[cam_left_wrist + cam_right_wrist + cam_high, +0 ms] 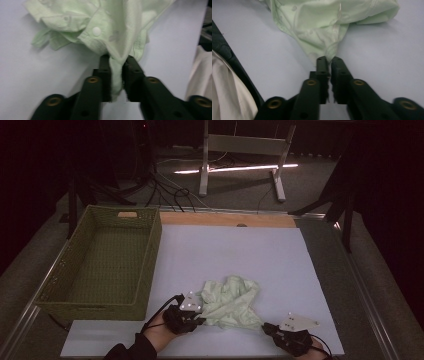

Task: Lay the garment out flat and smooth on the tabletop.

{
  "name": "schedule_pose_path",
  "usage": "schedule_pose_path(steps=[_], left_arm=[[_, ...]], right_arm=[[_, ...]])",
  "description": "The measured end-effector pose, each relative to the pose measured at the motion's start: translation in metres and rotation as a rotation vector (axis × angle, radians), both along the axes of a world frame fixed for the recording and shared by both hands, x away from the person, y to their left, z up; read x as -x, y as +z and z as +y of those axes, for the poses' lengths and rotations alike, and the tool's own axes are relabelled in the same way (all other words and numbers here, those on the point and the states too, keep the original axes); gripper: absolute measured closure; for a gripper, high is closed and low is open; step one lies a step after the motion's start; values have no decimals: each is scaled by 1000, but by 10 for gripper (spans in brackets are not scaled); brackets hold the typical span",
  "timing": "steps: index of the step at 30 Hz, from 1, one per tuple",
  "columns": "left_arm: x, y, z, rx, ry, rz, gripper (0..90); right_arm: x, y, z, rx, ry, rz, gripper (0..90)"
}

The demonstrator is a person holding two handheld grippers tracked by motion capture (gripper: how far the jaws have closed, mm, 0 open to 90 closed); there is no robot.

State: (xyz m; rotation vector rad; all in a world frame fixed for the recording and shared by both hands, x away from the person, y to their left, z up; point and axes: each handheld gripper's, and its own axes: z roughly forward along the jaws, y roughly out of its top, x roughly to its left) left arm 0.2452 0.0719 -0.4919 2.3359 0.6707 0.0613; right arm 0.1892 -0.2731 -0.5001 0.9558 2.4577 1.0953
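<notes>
While both grip: keep pulls even.
Garment: crumpled pale green cotton shirt (231,301), tabletop (280,255) at 6 o'clock.
Left hand-held gripper (116,62): narrow, fabric between.
Right hand-held gripper (329,61): narrow, pinching hem.
Basket: olive woven bin (102,265), 9 o'clock.

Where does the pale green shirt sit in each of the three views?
High view: the pale green shirt lies crumpled low and centre on the white sheet.
Left gripper view: across the top, a fold running down between the fingers.
Right gripper view: across the top, tapering to the fingers.
Shared landmark: the white sheet.
</notes>
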Motion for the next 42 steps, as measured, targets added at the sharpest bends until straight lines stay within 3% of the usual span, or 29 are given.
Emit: schedule_pose_path(steps=[2, 7, 14, 20, 23, 29, 36, 42], left_arm=[[1, 1, -1, 0, 9, -15, 635], [2, 9, 2, 20, 32, -44, 403], [1, 22, 8, 65, 13, -51, 189], [-4, 32, 11, 93, 25, -66, 60], [-7, 39, 13, 105, 25, -90, 67], [-17, 47, 11, 115, 12, -137, 77], [-31, 54, 1, 146, -18, -205, 90], [-43, 56, -8, 165, -33, -245, 101]], right_arm=[[1, 1, -3, -21, -2, 9, 709], [0, 8, -9, -46, -13, -37, 531], [-9, 19, -10, -93, -20, -97, 232], [-24, 25, -3, -134, 3, -95, 148], [-31, 27, 0, -145, 0, -98, 139], [-48, 34, 5, -172, 9, -154, 136], [-69, 43, 12, -132, 11, -187, 149], [-85, 48, 17, -136, 10, -190, 152]])
